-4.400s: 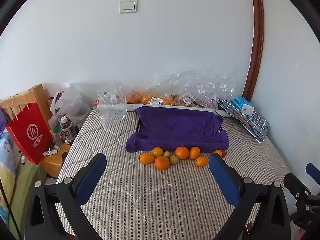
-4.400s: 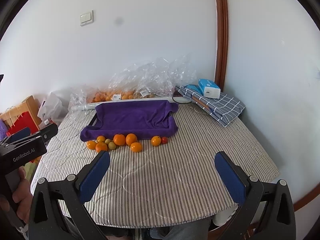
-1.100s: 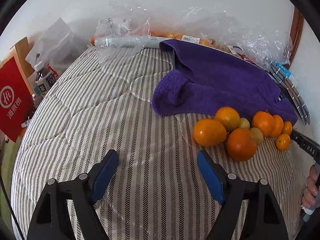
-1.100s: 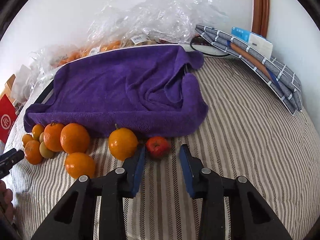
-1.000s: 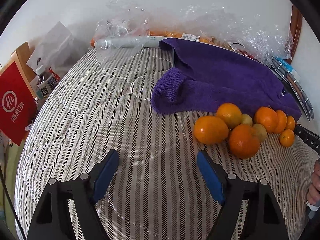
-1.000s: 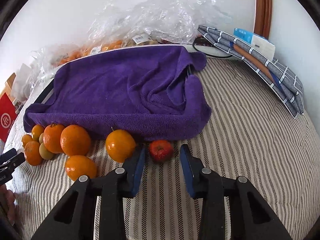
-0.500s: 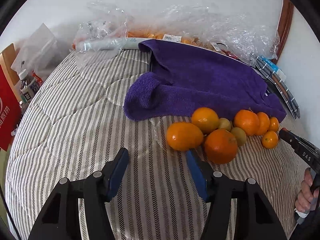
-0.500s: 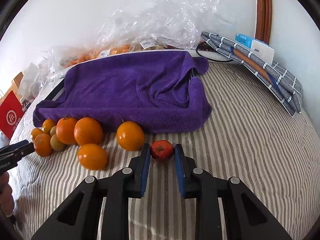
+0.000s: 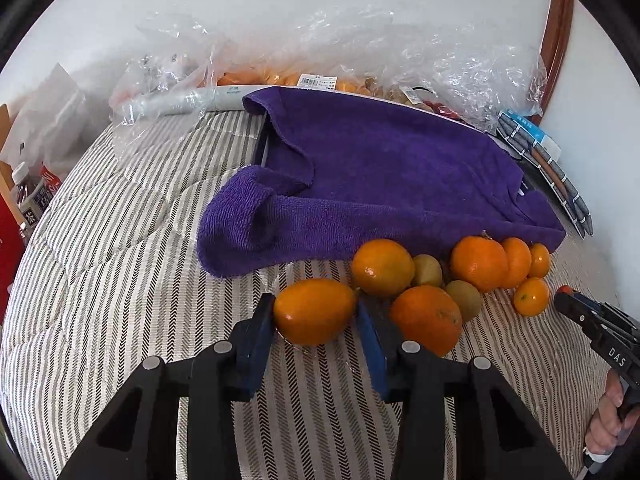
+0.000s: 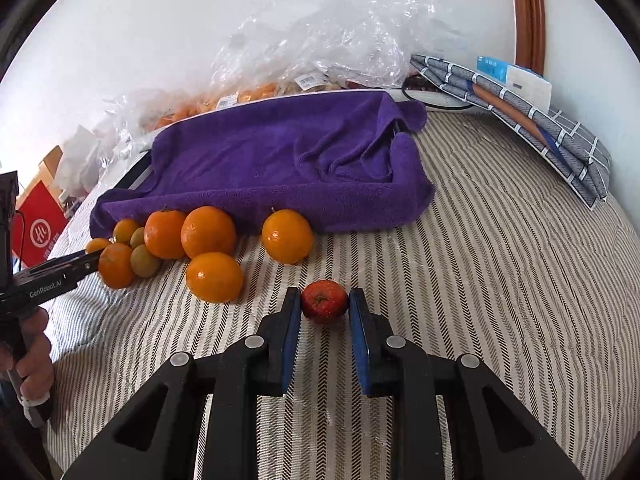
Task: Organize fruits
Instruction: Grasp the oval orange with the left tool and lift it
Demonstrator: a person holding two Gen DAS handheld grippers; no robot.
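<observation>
My left gripper (image 9: 316,312) is shut on the leftmost orange (image 9: 314,310), its blue pads pressing both sides. Beside it lie several more oranges (image 9: 426,318) and two green-brown fruits (image 9: 464,300), in front of a purple towel (image 9: 380,172) draped over a tray. My right gripper (image 10: 324,304) is shut on a small red fruit (image 10: 324,301) that sits a little clear of the oranges (image 10: 214,276) on the striped bedcover (image 10: 500,280). Each gripper also shows at the edge of the other's view.
Clear plastic bags with more fruit (image 9: 280,76) lie along the wall behind the towel. A folded checked cloth with a blue-white box (image 10: 516,80) sits at the back right. A red paper bag (image 10: 38,228) and bottles (image 9: 30,196) stand off the left edge.
Both grippers moved in on the fruit and closed. The left one went from open beside the leftmost orange to shut on it. The right one closed on the red fruit and drew it away from the towel.
</observation>
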